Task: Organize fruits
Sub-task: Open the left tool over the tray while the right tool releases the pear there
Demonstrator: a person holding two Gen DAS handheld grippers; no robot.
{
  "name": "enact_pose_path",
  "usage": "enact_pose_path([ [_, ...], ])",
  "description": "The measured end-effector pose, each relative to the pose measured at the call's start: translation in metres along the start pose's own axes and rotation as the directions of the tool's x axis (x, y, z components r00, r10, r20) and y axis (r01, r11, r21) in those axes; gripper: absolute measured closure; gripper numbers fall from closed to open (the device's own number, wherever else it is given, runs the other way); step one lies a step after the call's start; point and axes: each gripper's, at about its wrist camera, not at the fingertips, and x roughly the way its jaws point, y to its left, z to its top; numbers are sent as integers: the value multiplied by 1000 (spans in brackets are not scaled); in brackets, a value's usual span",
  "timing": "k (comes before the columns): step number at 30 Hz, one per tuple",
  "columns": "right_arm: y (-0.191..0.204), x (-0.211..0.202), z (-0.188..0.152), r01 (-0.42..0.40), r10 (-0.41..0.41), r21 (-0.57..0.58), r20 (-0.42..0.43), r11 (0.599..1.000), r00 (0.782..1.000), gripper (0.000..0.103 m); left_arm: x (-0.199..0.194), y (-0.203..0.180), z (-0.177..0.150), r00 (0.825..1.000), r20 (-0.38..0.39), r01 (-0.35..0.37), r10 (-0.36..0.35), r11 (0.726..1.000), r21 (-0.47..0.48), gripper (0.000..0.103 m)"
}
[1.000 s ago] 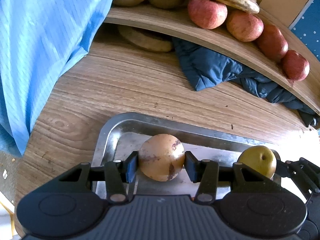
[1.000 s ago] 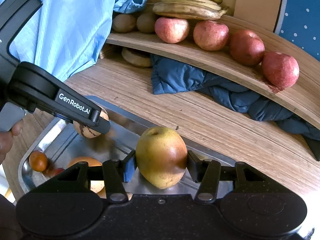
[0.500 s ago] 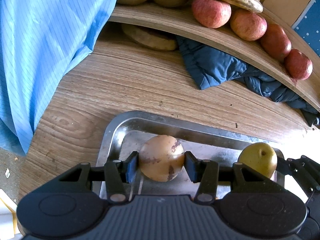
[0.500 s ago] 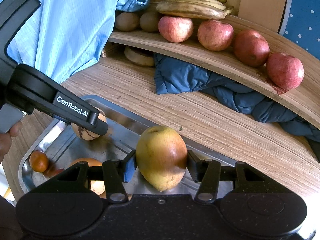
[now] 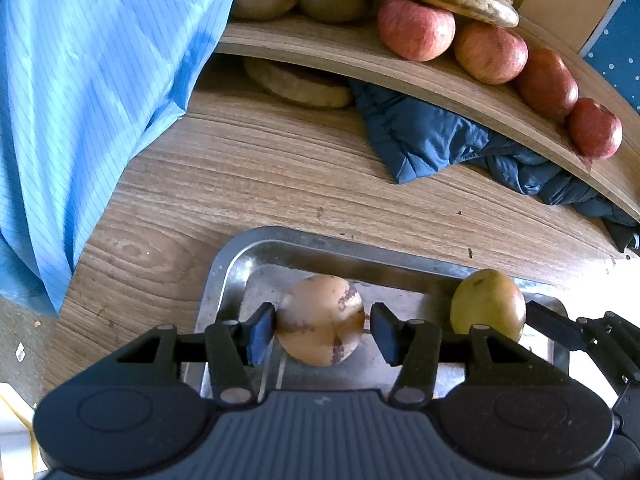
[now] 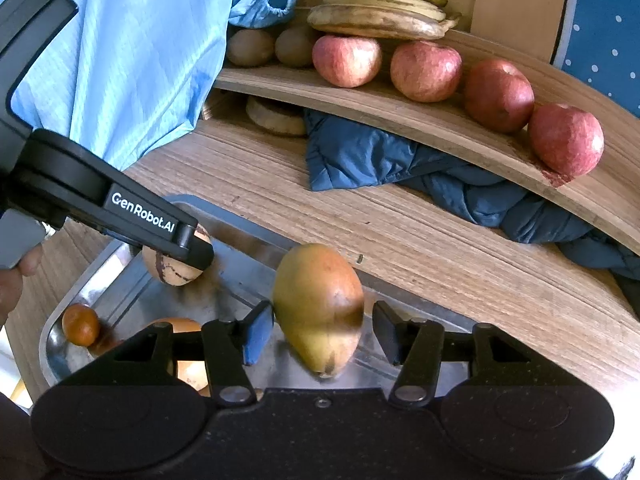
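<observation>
Watching both jaws open at once, I saw risk on each side. Left hand-held gripper (image 5: 322, 330) had its pads backing off the round tan fruit (image 5: 320, 320); a gap showed at the right pad, so I read it as released, fruit still between the jaws over the steel tray (image 5: 224, 276). Right hand-held gripper (image 6: 320, 330) was the same: pads clear of the yellow-red mango (image 6: 318, 308), which looked motion-blurred, probably dropping or settling.

Risks as I judged them:
- Mango was tapered and tilted. Landing on its tip, it could roll toward the tray's far rim or into the small orange fruit (image 6: 80, 324).
- Tan fruit was near-spherical; a smooth tray floor gave nothing to stop it rolling.
- The two grippers sat close together in the tray, so a careless withdrawal could clip the other fruit or the other gripper.
- I couldn't tell whether either fruit actually touched the tray.

Apples (image 6: 426, 70) and bananas (image 6: 380, 12) sat on the shelf (image 6: 440, 128) above the tabletop (image 6: 400, 232), well apart.
</observation>
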Motion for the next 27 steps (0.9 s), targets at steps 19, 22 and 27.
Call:
enact_pose_path([
  [19, -5, -18, -5, 18, -20, 29, 45, 999, 999, 29, -19, -9, -4, 999, 45, -21, 21, 1000, 5, 16],
  [22, -7, -24, -6, 24, -26, 33, 58, 999, 998, 24, -23, -10, -4, 998, 55, -29, 29, 1000, 3, 13],
  [27, -15, -36, -5, 45, -49, 45, 92, 998, 995, 13, -31, -12, -5, 996, 71, -46, 47, 999, -8, 8],
])
